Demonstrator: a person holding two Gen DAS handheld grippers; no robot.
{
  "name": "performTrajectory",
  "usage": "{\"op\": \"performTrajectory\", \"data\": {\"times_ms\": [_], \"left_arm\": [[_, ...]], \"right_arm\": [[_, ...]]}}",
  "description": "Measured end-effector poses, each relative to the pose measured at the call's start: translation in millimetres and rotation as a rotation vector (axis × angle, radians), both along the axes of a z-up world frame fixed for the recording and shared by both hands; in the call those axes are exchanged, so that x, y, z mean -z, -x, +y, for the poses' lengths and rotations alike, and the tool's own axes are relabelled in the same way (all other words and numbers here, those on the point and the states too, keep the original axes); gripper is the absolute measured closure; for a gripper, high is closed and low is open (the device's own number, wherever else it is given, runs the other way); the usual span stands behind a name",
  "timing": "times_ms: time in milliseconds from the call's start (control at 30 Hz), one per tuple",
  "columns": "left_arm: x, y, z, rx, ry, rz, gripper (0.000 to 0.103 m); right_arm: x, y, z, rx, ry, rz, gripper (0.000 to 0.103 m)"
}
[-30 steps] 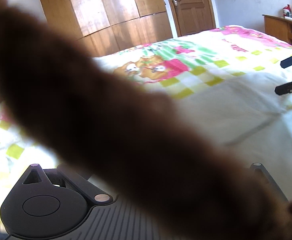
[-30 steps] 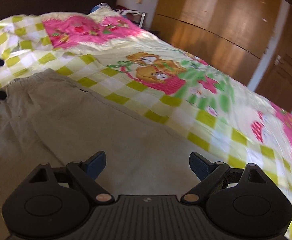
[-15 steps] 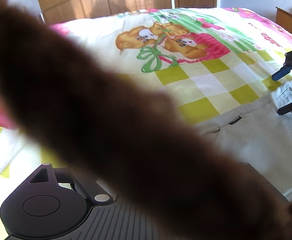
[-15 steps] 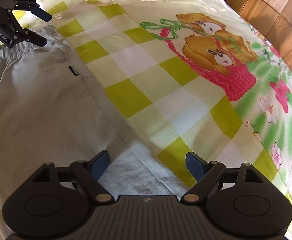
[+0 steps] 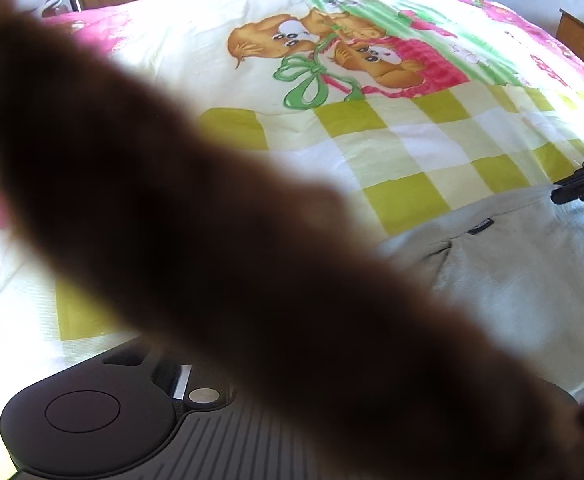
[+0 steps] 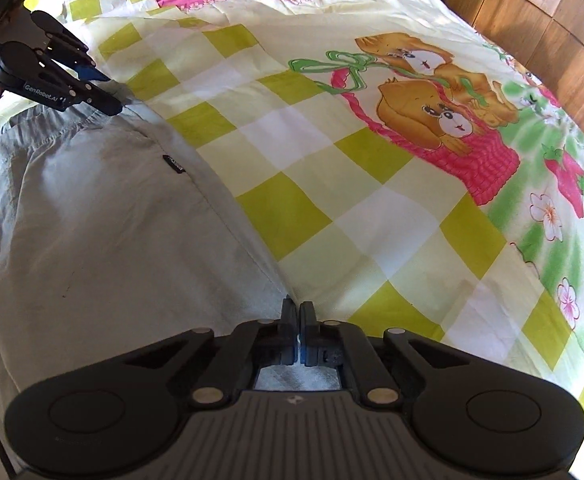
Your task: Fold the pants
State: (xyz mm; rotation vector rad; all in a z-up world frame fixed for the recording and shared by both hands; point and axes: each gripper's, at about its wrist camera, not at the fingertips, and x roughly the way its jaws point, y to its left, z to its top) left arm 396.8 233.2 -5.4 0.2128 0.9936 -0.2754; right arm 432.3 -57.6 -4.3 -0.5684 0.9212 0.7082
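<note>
Right claw [image 6: 297, 312]: fingers pressed together, low at the bottom centre of its own view.
Left claw [image 6: 106, 94]: fingers spread apart, at upper left in the right wrist view.

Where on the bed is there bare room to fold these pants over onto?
Free: the checkered bedspread between the pants' side seam and the bear print. Crowded: the waistband corner, where the left hand-held gripper sits, and the seam edge near the camera, pinched by the right hand-held gripper. A blurred brown shape blocks much of the left view.
</note>
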Motion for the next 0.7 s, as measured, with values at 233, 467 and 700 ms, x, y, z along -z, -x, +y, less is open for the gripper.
{"op": "performTrajectory", "data": {"times_ms": [233,467,700], "left_arm": [[-34,38,-6,-0.031,0.034,-0.173,0.086],[-98,135,1,-0.010,0.126,-0.345,0.086],[-86,261,6,-0.019,0.220,-0.345,0.086]], "right_arm": [[-46,43,-19,0.048,-0.104,-0.159,0.085],[-111,153,-41,0.052,-0.208,-0.269,0.085],[-100,289,-34,0.021,-0.223,-0.192,0.085]]}}
